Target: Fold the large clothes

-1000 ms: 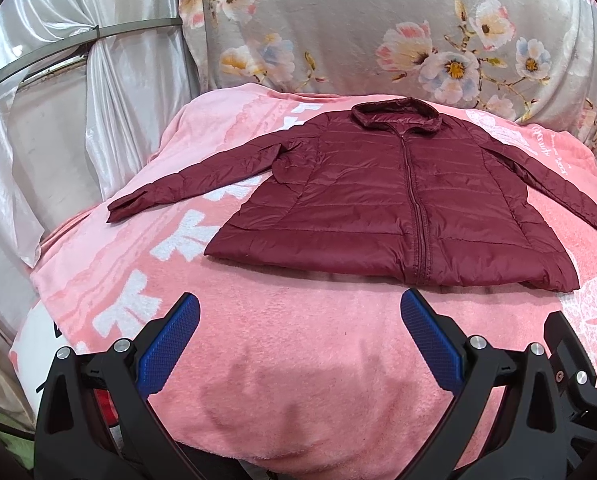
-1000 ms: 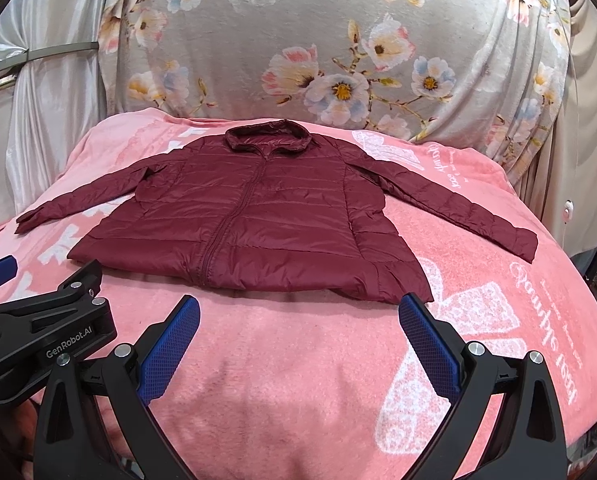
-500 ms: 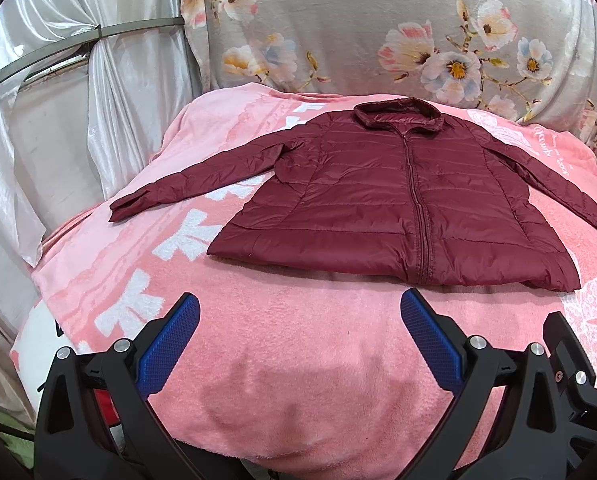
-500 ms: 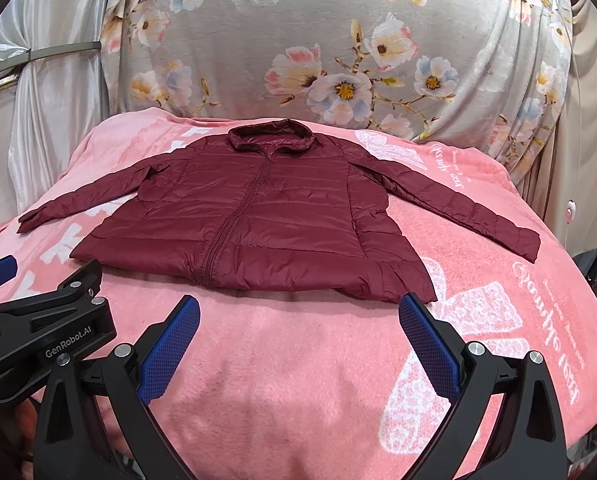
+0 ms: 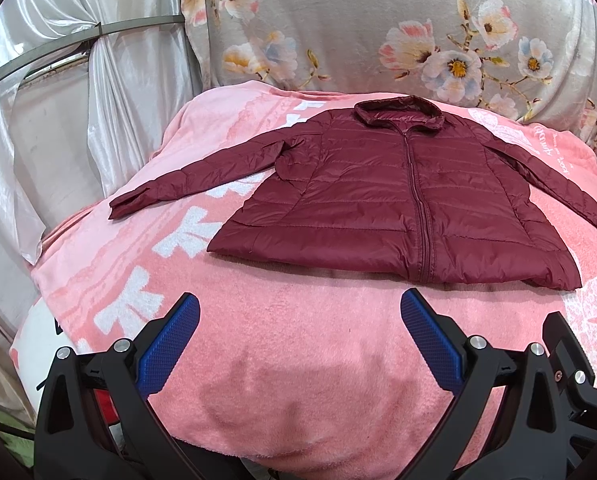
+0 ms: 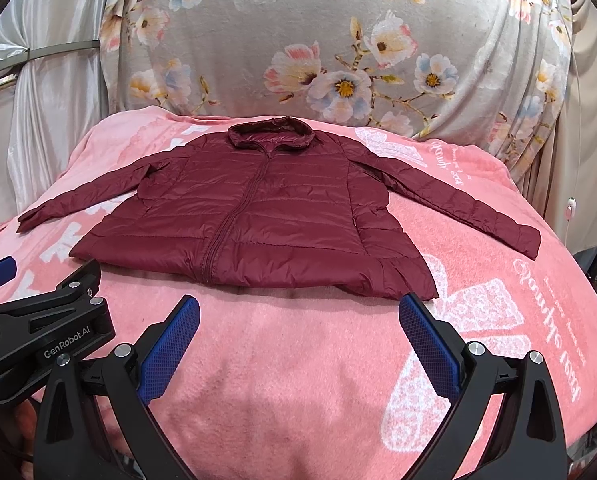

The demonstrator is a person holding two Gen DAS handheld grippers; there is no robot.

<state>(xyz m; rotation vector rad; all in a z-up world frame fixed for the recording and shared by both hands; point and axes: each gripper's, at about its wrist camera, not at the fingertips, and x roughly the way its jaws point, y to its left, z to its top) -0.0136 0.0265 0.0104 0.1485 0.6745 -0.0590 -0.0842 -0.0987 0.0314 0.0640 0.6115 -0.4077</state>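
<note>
A maroon quilted jacket (image 5: 394, 196) lies flat and zipped, front up, on a pink blanket (image 5: 298, 360), both sleeves spread outward, collar at the far side. It also shows in the right wrist view (image 6: 258, 216). My left gripper (image 5: 298, 320) is open and empty, hovering short of the jacket's near hem. My right gripper (image 6: 298, 320) is open and empty, also short of the hem, to the right of the left gripper's body (image 6: 46, 332).
A grey floral cloth (image 5: 378, 28) hangs behind the bed. White satin curtains with a metal rail (image 5: 78, 40) stand at the left. The blanket falls away at the left edge (image 5: 38, 280) and right edge (image 6: 578, 280).
Both grippers have crept slightly forward and up; the jacket sits a touch lower in view. Nothing was grasped.
</note>
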